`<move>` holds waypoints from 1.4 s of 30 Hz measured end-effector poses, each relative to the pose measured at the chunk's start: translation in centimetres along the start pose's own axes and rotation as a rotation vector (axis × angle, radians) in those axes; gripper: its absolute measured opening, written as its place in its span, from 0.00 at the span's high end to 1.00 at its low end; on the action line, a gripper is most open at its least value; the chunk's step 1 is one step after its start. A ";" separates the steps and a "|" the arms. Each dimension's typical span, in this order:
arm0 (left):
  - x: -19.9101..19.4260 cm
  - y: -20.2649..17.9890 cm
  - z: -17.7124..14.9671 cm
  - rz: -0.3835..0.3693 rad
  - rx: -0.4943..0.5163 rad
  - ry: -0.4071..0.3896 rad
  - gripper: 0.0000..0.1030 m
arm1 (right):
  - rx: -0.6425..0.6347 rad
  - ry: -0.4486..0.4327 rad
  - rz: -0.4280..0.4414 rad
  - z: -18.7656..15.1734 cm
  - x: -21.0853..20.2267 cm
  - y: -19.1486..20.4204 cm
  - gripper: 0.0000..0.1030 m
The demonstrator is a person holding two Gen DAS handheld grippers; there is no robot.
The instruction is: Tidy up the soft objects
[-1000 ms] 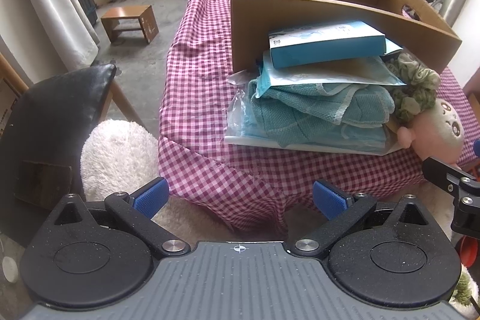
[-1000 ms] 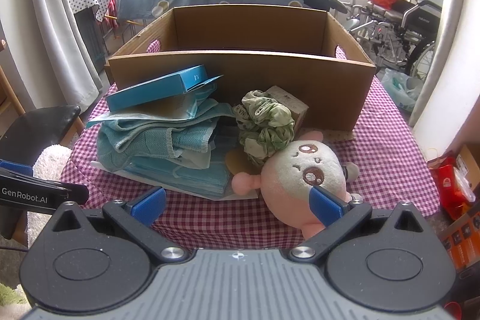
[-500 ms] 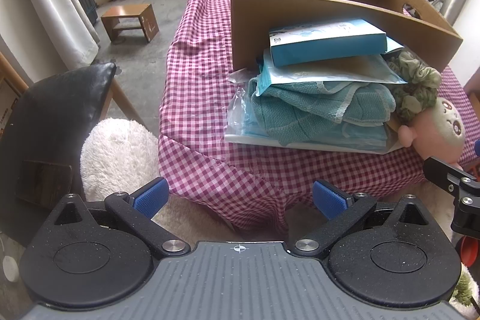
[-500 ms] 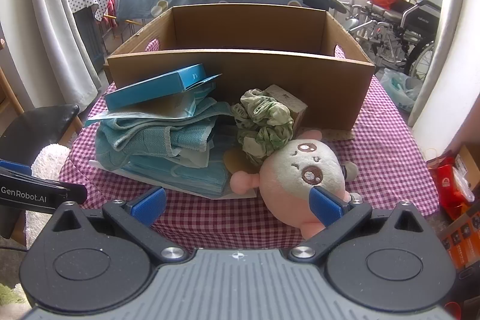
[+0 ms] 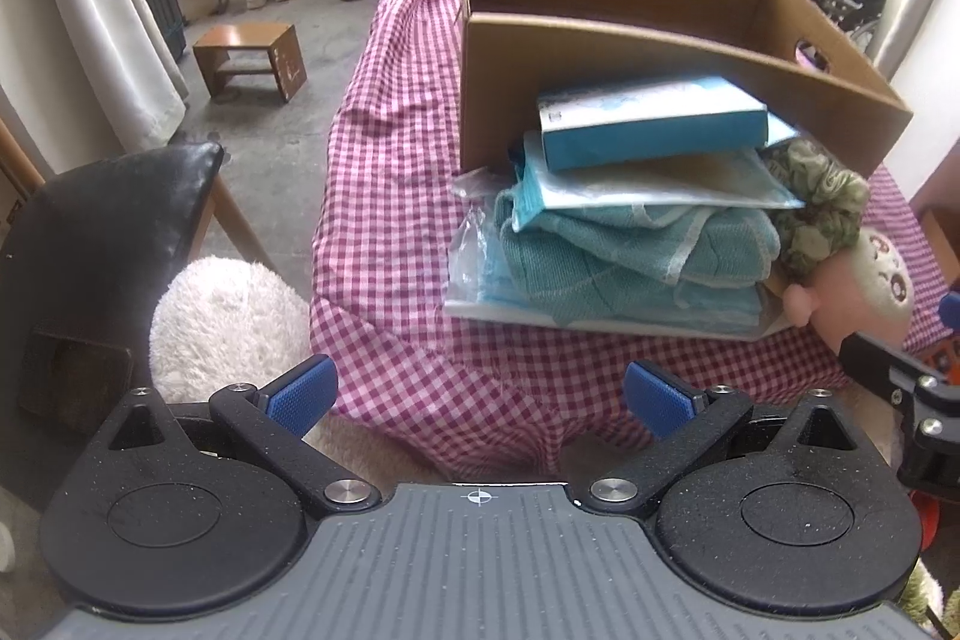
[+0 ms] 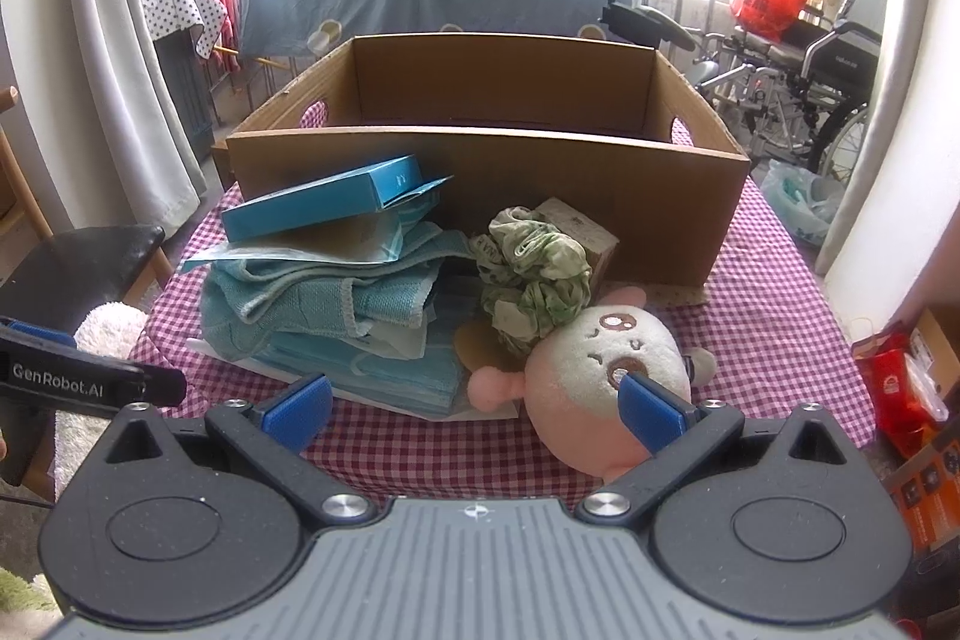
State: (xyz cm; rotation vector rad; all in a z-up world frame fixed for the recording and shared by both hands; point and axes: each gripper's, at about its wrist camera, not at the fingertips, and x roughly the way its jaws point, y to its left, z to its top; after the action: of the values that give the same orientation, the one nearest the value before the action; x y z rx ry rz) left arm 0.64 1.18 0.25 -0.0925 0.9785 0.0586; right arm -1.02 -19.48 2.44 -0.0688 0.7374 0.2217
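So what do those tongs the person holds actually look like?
Both match: the left tongs and right tongs have ribbed grey bodies, black linkage arms with silver pivot bolts, and blue textured fingertips. The left one's black side carries white "GenRobot.AI" lettering. No cables or sleeves show.

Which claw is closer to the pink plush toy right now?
Right. The right claw is open just in front of the plush toy, one fingertip overlapping its face. The left claw is open off the table's front edge, with the toy far to its right.
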 end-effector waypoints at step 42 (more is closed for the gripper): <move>4.9 0.0 6.7 -0.370 0.212 -0.200 0.07 | 0.136 0.039 0.413 11.3 8.7 -0.5 0.42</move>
State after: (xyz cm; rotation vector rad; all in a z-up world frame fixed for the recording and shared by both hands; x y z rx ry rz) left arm 8.88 1.96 -0.10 -0.0699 0.7507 -0.3689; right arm 12.76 -16.91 4.91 0.2110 0.7989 0.5641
